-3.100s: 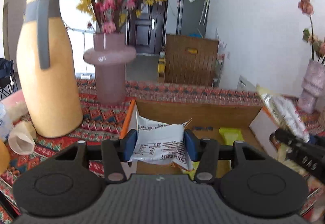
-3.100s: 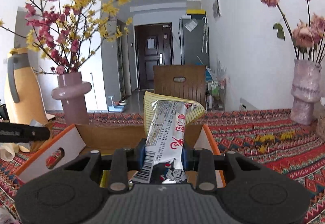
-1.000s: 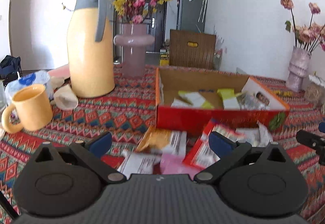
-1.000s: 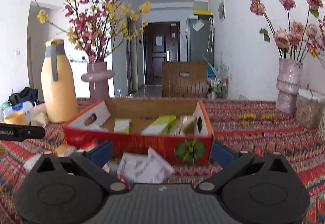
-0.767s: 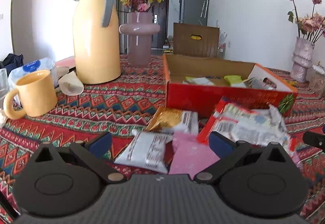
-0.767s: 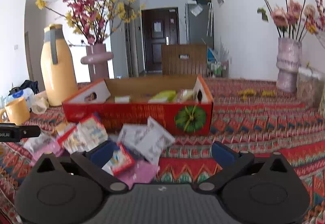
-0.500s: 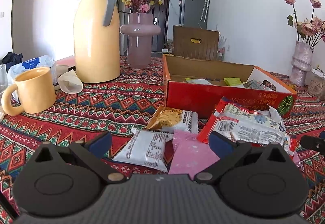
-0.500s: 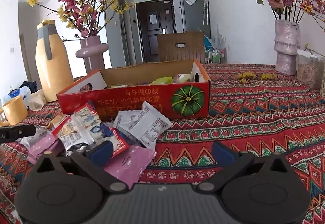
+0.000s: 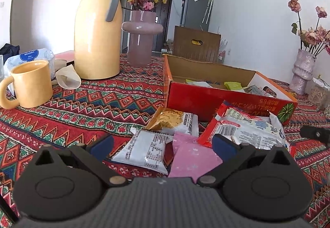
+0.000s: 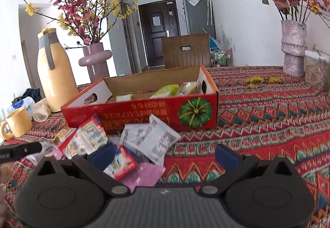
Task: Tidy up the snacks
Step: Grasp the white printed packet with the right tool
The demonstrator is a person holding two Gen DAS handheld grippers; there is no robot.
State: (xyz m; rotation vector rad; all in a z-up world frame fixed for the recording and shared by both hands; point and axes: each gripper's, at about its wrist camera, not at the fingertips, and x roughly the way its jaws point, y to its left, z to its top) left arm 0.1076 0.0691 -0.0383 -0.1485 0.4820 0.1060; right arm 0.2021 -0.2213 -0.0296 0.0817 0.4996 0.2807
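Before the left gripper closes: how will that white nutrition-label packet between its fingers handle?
The white packet looks like thin crinkled film, so probably floppy and light. Its glossy surface may slip in the left gripper. It overlaps the pink packet, so that may drag along.

a lived-in home dining area: patterned tablecloth (image 9: 86, 112), yellow thermos jug (image 9: 98, 27), mug (image 9: 31, 83), flower vases (image 10: 96, 60), wooden chair (image 10: 185, 52), front door (image 10: 157, 31) down the hallway.
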